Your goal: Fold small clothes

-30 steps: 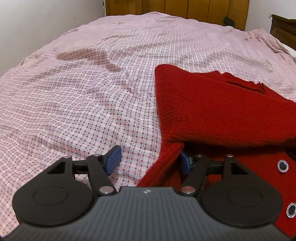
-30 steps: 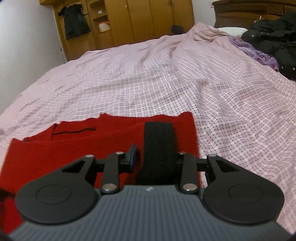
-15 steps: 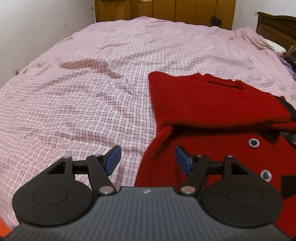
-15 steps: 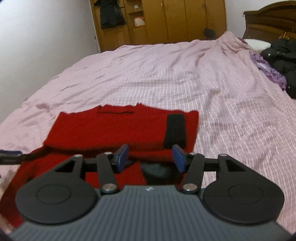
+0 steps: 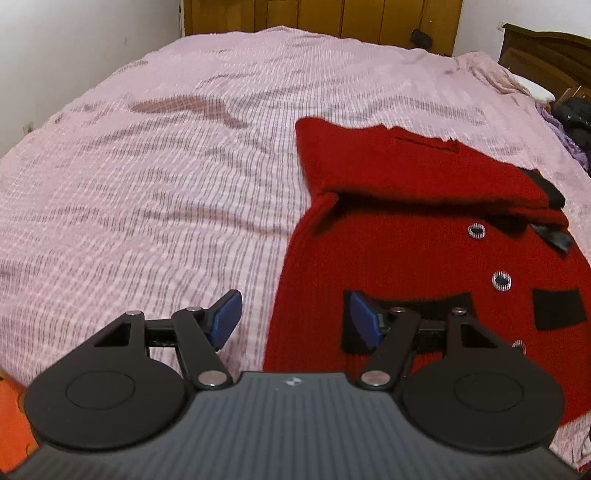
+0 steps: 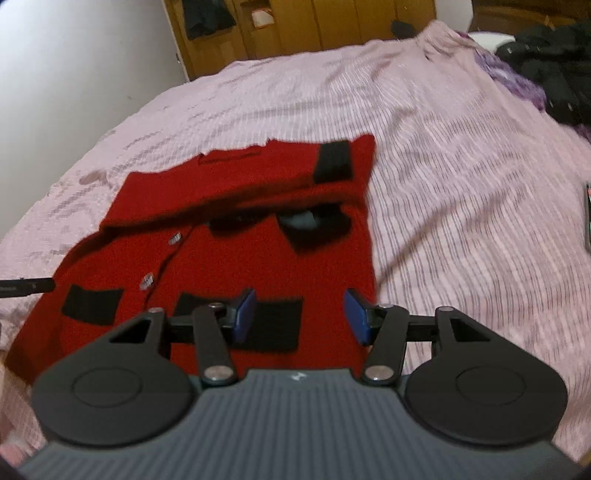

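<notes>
On the pink checked bedsheet lies a half-folded red knitted cardigan; left gripper and right gripper gape wide, empty.

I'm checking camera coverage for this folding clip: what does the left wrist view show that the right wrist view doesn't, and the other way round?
Only the left wrist view shows the wooden headboard and an orange object at its lower left corner.

Only the right wrist view shows the dark clothes pile, the purple fabric beside it, and a dark garment hanging on the wardrobe.

Both show the red cardigan with its far part folded over, the pink checked bedsheet, and a gripper with open jaws: left gripper, right gripper.
</notes>
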